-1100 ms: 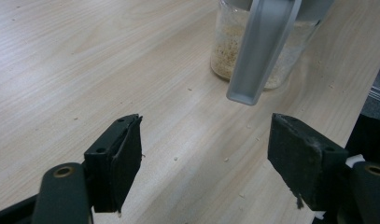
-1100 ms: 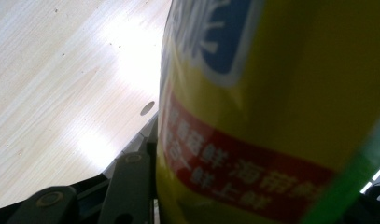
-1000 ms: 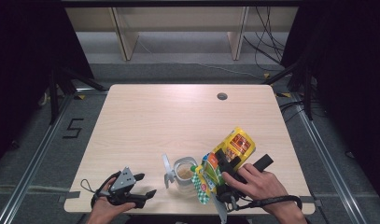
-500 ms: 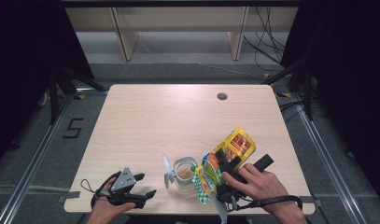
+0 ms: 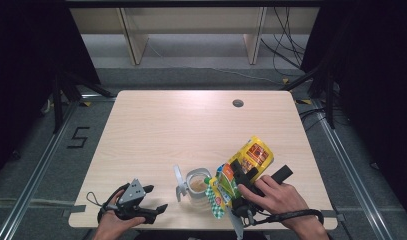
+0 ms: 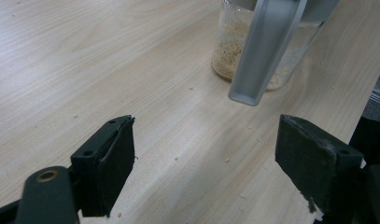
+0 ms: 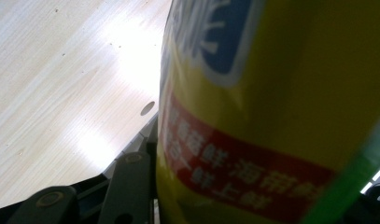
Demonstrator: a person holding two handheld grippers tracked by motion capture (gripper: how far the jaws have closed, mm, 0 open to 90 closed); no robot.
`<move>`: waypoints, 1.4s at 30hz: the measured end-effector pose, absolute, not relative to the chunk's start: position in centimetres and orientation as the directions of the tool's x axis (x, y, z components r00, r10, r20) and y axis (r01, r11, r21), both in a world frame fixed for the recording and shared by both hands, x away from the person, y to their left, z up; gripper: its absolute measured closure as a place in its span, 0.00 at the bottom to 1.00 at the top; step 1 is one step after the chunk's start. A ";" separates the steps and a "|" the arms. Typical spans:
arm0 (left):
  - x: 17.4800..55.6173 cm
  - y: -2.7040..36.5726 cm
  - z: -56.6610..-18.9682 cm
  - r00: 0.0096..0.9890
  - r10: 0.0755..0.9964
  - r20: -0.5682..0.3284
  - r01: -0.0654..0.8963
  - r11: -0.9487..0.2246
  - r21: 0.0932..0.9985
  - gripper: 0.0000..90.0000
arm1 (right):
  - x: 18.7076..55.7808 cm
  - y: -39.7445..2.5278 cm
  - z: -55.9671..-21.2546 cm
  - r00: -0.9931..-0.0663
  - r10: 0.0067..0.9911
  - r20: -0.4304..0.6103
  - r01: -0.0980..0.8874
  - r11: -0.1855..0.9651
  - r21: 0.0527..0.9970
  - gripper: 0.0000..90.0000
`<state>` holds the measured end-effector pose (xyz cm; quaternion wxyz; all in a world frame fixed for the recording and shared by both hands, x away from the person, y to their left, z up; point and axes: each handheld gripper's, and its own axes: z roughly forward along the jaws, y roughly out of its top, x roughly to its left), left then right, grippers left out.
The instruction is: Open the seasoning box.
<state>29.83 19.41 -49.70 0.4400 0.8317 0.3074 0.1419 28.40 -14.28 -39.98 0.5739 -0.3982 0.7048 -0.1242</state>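
We see a yellow snack bag point(image 5: 252, 156) with red band, blue patch, white lettering; green-orange checked packet point(image 5: 220, 192) beside it; clear jar point(image 5: 197, 185) of tan crumbs; silver scoop point(image 6: 264, 46); black grippers; pale wood table point(image 5: 191, 125).

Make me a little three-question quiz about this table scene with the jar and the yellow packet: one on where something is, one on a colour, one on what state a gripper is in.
1. Where does the glass jar stand on the table?
A. by the near edge, between the two grippers
B. at the far edge by the round hole
C. at the far left corner

2. What is the main colour of the packet?
A. blue
B. yellow
C. white

3. How is the left gripper?
A. shut on the jar
B. shut on the packet
C. open, holding nothing

Answers:
1 A: the high view shows the jar near the person's edge, left of the right gripper.
2 B: its wrapper is chiefly yellow.
3 C: the left gripper view shows its jaws wide apart over bare wood.
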 end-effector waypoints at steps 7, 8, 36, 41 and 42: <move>29.9 19.4 -49.7 0.770 0.637 -0.040 0.385 -0.414 0.824 0.20 | 28.4 -14.3 -39.9 -0.022 -0.708 -0.706 -0.418 0.648 -0.636 0.66; 29.7 19.4 -49.7 0.756 0.652 -0.062 0.413 -0.401 0.818 0.20 | 28.4 -14.3 -40.0 -0.023 -0.708 -0.706 -0.419 0.648 -0.636 0.66; 29.7 19.4 -49.7 0.758 0.650 -0.055 0.412 -0.411 0.813 0.20 | 28.3 -14.1 -40.1 -0.011 -0.712 -0.702 -0.426 0.639 -0.641 0.66; 29.7 19.3 -49.7 0.757 0.650 -0.061 0.413 -0.405 0.816 0.20 | 28.4 -14.2 -40.3 -0.029 -0.708 -0.706 -0.422 0.649 -0.633 0.66; 29.7 19.3 -49.7 0.757 0.650 -0.061 0.413 -0.405 0.816 0.20 | 28.4 -14.2 -40.3 -0.029 -0.708 -0.706 -0.422 0.649 -0.633 0.66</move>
